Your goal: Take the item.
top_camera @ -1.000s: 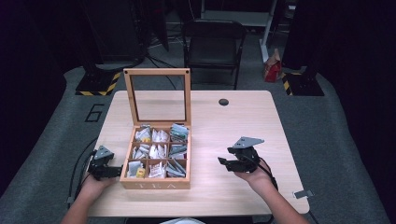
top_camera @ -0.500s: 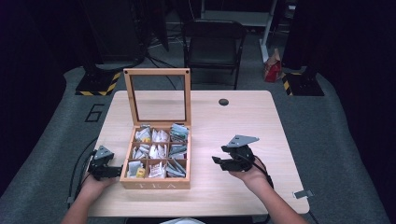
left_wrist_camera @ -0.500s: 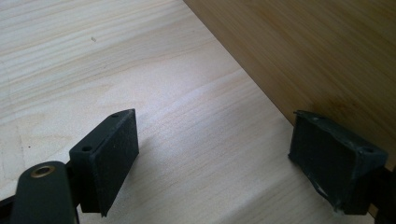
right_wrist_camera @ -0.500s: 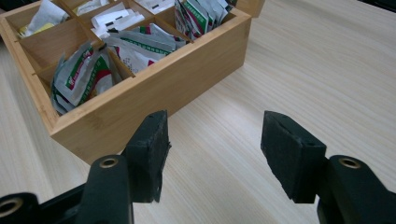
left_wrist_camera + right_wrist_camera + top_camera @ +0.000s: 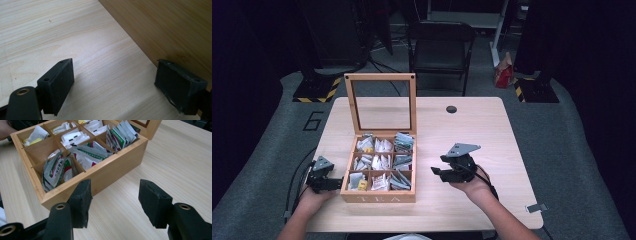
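Tongs being held wide beside the open tea box

Right tongs (image 5: 445, 171), jaws apart and empty, are being aimed at the tea box (image 5: 105, 173) on the counter (image 5: 492, 140); left tongs (image 5: 331, 184), also apart, are being rested against its left wall. Packets are best approached from above, over the rim; open counter is being left rightward.

Overhead light brightens the pale wooden table (image 5: 472, 130); surroundings fall dark; soft shadows under the black jaws; the high view looks soft and grainy.
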Demonstrator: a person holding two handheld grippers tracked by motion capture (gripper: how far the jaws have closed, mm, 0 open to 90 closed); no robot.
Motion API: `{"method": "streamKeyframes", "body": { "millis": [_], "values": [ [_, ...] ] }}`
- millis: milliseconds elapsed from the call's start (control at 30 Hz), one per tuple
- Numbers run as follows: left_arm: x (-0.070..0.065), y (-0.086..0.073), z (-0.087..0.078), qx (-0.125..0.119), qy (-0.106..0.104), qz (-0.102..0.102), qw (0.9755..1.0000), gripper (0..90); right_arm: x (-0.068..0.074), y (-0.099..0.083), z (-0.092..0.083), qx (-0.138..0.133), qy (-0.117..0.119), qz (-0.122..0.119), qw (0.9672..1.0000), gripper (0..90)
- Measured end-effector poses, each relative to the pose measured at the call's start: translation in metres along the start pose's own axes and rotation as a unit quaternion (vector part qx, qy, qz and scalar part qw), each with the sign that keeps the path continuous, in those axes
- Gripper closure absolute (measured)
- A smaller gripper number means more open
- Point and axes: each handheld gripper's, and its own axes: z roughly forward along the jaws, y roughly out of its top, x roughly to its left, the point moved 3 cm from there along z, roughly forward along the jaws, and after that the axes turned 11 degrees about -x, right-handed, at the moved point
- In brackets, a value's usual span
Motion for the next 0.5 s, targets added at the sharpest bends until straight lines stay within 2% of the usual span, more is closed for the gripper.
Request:
{"method": "streamKeyframes", "body": {
  "millis": [500],
  "values": [
    [0.0, 0.0, 0.0, 0.0, 0.0, 0.0, 1.0, 15.2, 0.017, 0.009, 0.016, -0.008, 0.022, -0.012, 0.9997, 47.2]
  ]
}}
